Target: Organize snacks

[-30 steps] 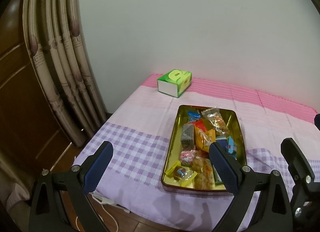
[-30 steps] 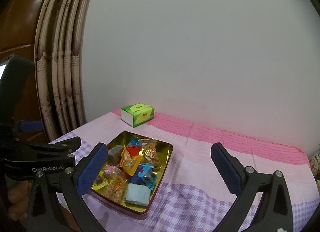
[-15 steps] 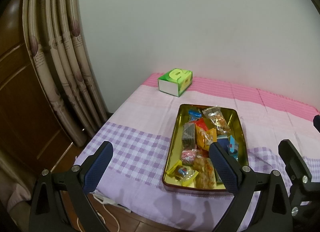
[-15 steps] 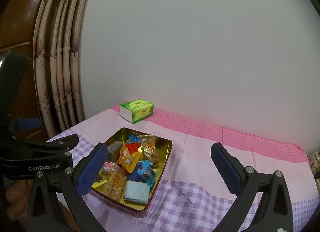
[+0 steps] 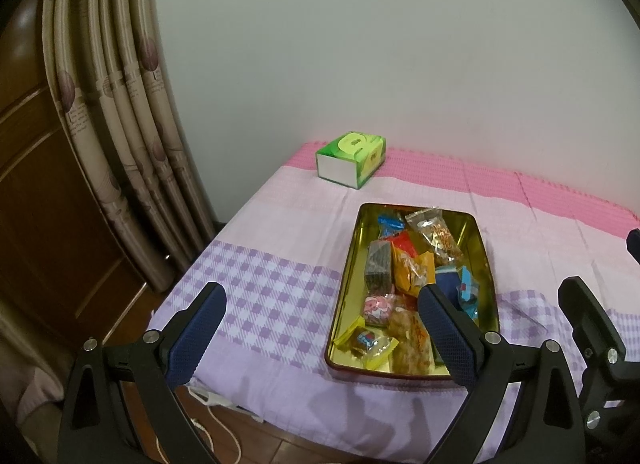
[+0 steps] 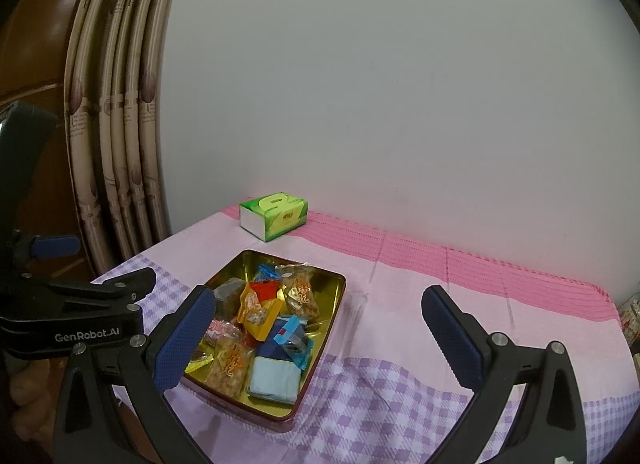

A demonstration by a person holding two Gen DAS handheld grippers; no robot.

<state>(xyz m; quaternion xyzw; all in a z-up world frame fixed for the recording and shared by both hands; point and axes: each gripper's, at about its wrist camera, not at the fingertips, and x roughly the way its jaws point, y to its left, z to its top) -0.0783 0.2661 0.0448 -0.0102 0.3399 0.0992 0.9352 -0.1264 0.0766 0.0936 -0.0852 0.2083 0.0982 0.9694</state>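
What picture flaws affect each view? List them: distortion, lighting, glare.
Left wrist view: strong fisheye bends the curtain and darkens the corners; dim, warm light; soft gripper shadows on the tablecloth. Right wrist view: same barrel distortion; gold tin walls give mild reflections, no harsh glare; snack wrappers reasonably sharp; both grippers open.

Two handheld grippers, side by side, both raised and empty. Left gripper (image 5: 322, 322) with jaws spread wide, blue textured pads (image 5: 448, 338) facing each other across a broad gap, nothing between them. Right gripper (image 6: 316, 334) likewise wide apart, pads (image 6: 450, 340) clear of any contact. Seen from the right wrist view, the left gripper's black body at the left edge, level with the right one. Seen from the left wrist view, part of the right gripper's black frame at the right edge.
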